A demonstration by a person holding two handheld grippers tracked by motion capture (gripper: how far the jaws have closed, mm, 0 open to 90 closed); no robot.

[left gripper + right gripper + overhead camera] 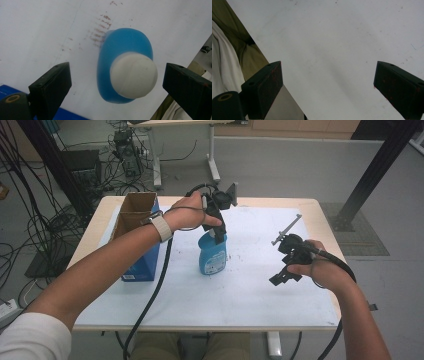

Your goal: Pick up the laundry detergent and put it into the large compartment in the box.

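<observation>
A blue plastic bottle with a white cap stands upright on the white sheet near the table's middle. My left gripper hangs straight above it, pointing down. In the left gripper view the bottle and its white cap sit between the two black jaws, which are spread wide and do not touch the cap. My left gripper is open. My right gripper hovers over the sheet at the right, open, with nothing between its jaws; the right gripper view has the right gripper above bare white sheet.
An open cardboard box with blue sides stands at the table's left, close to my left forearm. A white sheet covers most of the table. Cables and a computer rack stand on the floor beyond the far left edge. Reddish smudges mark the sheet beside the bottle.
</observation>
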